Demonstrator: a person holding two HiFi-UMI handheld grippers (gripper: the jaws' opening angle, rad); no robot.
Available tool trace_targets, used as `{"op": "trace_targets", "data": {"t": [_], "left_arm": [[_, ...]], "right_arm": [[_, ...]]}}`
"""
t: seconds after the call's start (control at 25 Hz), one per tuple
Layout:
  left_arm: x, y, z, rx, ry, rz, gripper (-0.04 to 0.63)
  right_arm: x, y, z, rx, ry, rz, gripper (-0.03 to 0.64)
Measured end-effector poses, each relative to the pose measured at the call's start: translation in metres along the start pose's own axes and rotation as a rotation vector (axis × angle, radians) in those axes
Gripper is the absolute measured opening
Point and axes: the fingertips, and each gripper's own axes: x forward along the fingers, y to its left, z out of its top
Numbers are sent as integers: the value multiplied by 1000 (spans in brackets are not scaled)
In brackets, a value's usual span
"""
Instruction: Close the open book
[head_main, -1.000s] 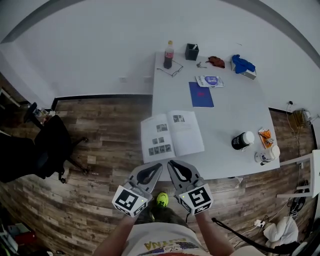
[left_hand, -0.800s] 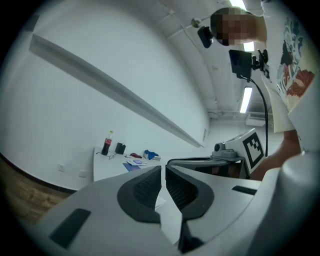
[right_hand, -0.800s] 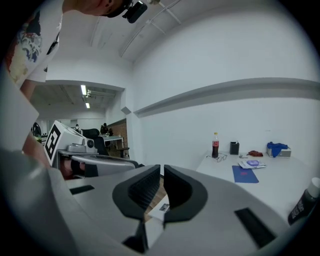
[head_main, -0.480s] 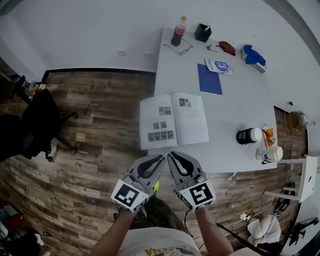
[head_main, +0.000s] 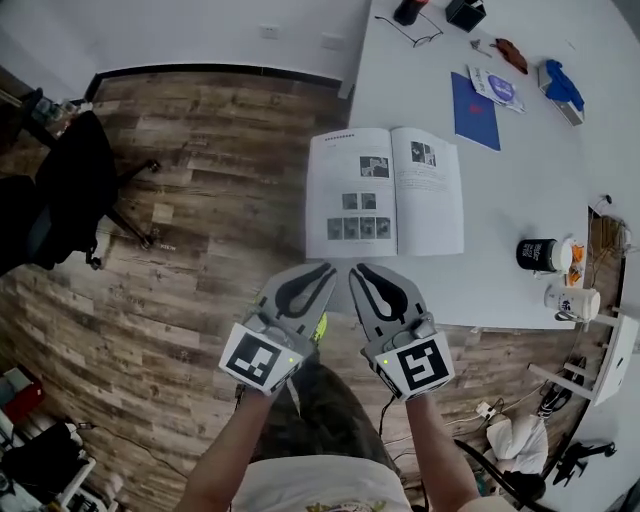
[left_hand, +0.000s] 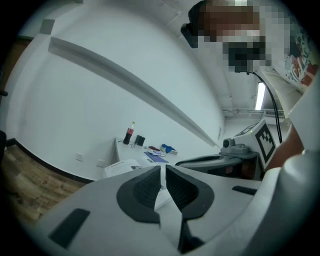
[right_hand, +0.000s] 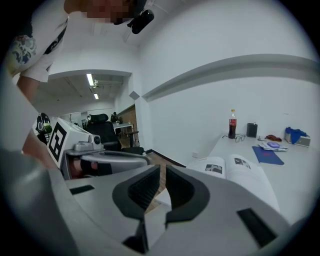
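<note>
One open book (head_main: 385, 192) lying flat at the near left edge of one white table (head_main: 520, 180), two grippers near of it over the floor, left gripper (head_main: 322, 270) and right gripper (head_main: 360, 270) side by side, both with jaws pressed together on nothing, one blue booklet (head_main: 473, 97) farther back, one black jar (head_main: 541, 254) and one white mug (head_main: 572, 301) at the right

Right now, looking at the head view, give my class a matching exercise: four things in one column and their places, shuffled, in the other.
1 open book
2 blue booklet
3 office chair
4 glasses

A on the wooden floor
B far end of the table
C left page hangs over the table's left edge
D lies closed just beyond the book's right page

Pairs: 1-C, 2-D, 3-A, 4-B
</note>
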Motion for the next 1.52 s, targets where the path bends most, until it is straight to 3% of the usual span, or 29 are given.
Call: {"op": "trace_targets", "data": {"t": [0.36, 0.52, 0.76, 1.2, 1.4, 1.52], "left_arm": [[-9, 65, -78, -48, 86, 96, 31], [-6, 76, -109, -70, 120, 99, 101], [4, 80, -150, -52, 173, 74, 104], [22, 81, -150, -30, 186, 72, 104], [20, 82, -144, 33, 182, 103, 104], [18, 83, -133, 63, 139, 123, 103]], "right_arm": [[13, -5, -27, -28, 62, 21, 31], [21, -3, -40, -27, 88, 35, 31], [32, 2, -40, -23, 79, 51, 31], [29, -15, -37, 15, 89, 2, 31], [24, -19, -38, 25, 93, -11, 31], [22, -20, -37, 29, 93, -19, 31]]}}
